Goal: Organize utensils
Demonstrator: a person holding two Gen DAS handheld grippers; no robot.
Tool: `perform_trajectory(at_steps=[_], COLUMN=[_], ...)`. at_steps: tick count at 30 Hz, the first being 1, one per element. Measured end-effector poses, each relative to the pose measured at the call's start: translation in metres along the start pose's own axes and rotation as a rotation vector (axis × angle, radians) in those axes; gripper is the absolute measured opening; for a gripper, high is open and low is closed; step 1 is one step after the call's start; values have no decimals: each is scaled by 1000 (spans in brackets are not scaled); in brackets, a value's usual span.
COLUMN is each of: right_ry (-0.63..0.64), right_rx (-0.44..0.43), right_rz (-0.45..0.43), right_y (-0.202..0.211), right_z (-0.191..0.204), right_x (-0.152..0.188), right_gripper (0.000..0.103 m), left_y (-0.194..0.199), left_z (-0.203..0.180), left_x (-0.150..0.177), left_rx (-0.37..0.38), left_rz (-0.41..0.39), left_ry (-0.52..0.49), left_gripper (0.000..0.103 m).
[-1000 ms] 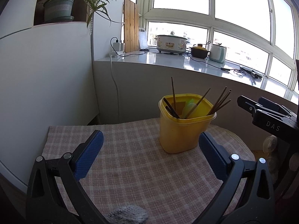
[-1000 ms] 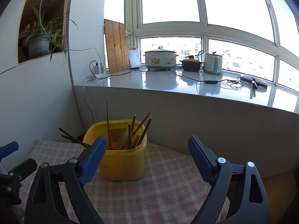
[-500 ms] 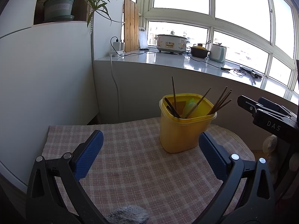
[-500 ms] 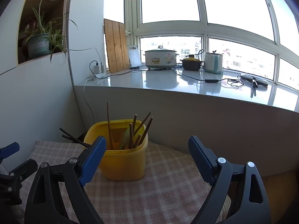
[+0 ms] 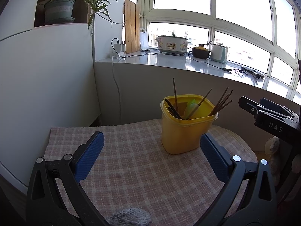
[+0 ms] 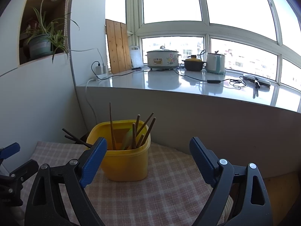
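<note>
- While both tools hover over a checked cloth (image 5: pixel 131 169), the left gripper (image 5: pixel 150 154) has its blue pads spread wide, gripping and touching nothing.
- Equally wide apart are the jaws of the right gripper (image 6: pixel 148 162), also empty.
- Upright on the cloth stands a yellow container (image 5: pixel 183 130), ahead of both grippers and clear of their pads.
- Brown chopsticks (image 6: pixel 145 126) and a pale green spoon (image 5: pixel 191 108) stick out of it.

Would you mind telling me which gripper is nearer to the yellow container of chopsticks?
Right, by a little. The right gripper has its left finger pad overlapping the yellow container in its view. The left gripper sits back, container just beyond its right pad.
</note>
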State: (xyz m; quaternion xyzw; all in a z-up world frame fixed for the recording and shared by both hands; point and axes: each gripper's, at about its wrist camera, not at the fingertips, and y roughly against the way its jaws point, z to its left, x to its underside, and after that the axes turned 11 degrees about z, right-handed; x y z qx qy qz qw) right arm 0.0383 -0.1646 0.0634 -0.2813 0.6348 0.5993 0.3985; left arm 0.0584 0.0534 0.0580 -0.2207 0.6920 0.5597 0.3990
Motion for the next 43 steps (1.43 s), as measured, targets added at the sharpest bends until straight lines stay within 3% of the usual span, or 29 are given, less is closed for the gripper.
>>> perform_trajectory(at_steps=[43], right_ry=[-6], right_rx=[-6], right_rz=[32], right_y=[-7], right_z=[3], right_x=[7], right_gripper=[89], left_y=[-4], left_z=[16], left_x=[-1], left_rx=[-49], left_rz=[-5], left_ry=[18], left_gripper=[103])
